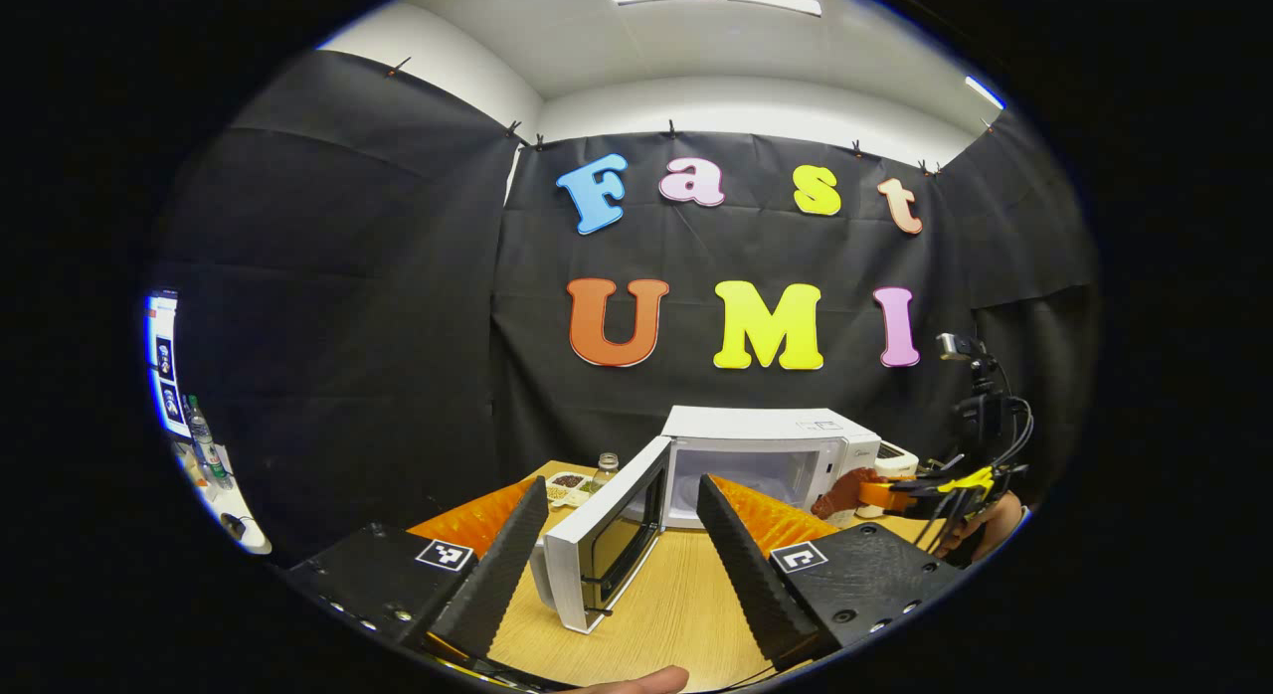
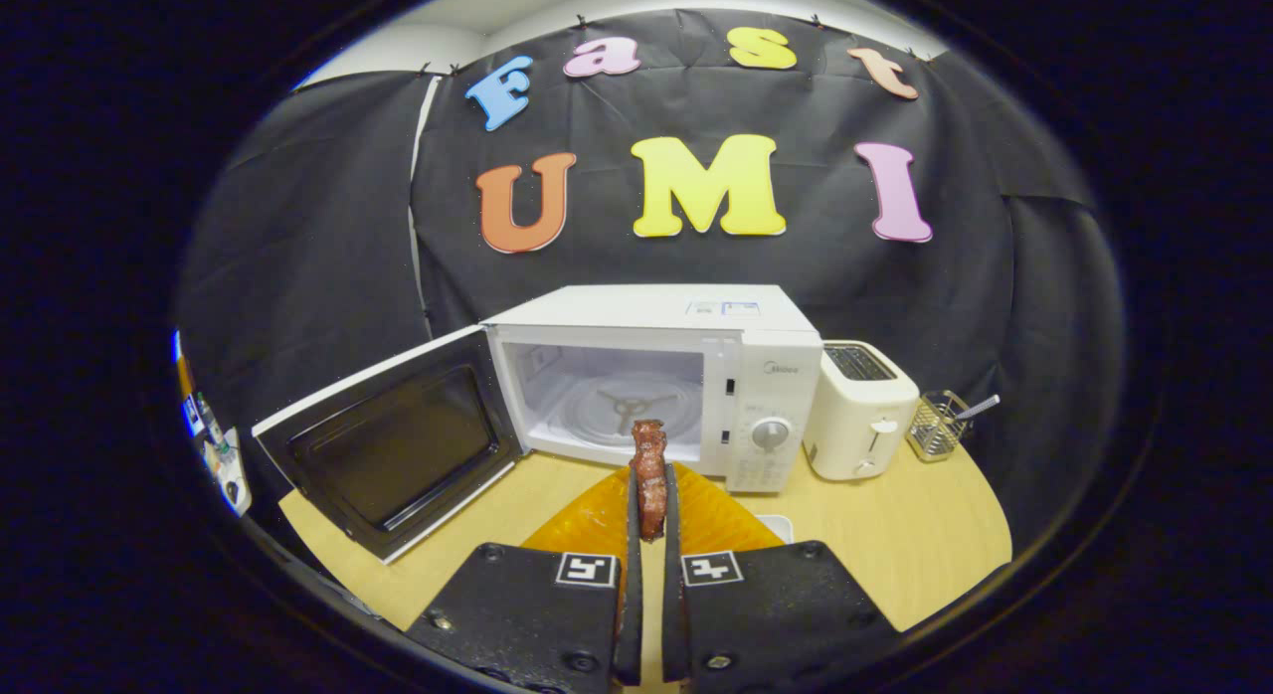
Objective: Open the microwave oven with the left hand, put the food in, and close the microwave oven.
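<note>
A white microwave [image 2: 686, 321] stands on the wooden table with its door [image 2: 398, 440] swung open to the left and its bare turntable visible inside. My right gripper [image 2: 650, 490] is shut on a reddish-brown piece of food [image 2: 649, 465], held upright just in front of the oven's opening. In the left gripper view the same microwave [image 1: 786, 440] is farther off, and its open door [image 1: 607, 535] stands between the spread fingers of my left gripper [image 1: 622, 520], which is open and holds nothing. The right gripper with the food [image 1: 845, 490] shows at the right, held by a hand.
A white toaster [image 2: 860, 411] stands right of the microwave, with a wire basket [image 2: 940, 426] beyond it. A small jar [image 1: 605, 467] and a tray of food [image 1: 569, 487] sit left of the oven. A side table with bottles [image 1: 204, 445] stands at far left.
</note>
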`<state>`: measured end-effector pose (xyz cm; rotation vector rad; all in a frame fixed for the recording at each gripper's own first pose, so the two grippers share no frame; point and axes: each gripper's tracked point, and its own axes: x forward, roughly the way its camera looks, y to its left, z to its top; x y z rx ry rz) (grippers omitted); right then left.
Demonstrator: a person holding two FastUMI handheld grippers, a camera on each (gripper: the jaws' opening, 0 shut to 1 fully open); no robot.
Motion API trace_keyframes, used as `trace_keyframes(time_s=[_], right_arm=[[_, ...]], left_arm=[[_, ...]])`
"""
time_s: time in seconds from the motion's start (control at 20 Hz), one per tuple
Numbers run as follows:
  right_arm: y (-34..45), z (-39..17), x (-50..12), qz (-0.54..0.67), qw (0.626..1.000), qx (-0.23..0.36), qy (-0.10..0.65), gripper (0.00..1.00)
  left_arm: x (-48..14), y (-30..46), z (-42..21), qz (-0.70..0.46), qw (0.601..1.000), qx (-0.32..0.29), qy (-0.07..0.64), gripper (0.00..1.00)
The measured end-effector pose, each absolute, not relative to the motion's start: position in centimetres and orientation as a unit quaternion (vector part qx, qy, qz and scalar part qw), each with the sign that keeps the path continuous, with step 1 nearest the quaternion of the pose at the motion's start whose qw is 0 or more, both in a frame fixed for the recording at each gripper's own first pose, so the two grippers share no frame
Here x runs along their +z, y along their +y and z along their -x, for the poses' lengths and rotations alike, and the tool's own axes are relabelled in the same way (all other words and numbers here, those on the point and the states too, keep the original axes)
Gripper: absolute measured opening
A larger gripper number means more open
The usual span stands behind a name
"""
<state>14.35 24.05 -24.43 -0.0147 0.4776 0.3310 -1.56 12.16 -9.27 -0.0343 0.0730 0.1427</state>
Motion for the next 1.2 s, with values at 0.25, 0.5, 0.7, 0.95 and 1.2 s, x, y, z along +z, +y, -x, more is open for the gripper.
trace_keyframes(time_s=[0.25,0.5,0.7,0.95,1.2], right_arm=[[29.0,-17.9,-27.4,0.003,0.961,0.152,0.232,0.11],[33.7,-22.0,-31.7,0.022,0.959,0.140,0.245,0.11],[36.2,-25.4,-33.8,0.000,0.961,0.127,0.245,0.11],[37.2,-29.6,-34.9,-0.148,0.953,0.084,0.251,0.12],[37.5,-32.7,-34.7,-0.285,0.931,0.042,0.226,0.12]], left_arm=[[-11.3,14.3,1.5,0.007,0.995,0.087,0.050,0.93],[-13.1,15.1,0.7,0.033,0.993,0.090,0.065,0.93],[-13.4,15.6,0.4,0.023,0.993,0.092,0.068,0.93],[-14.7,17.3,0.1,0.004,0.991,0.102,0.085,0.93],[-15.7,18.5,-0.5,0.004,0.988,0.114,0.103,0.93]])
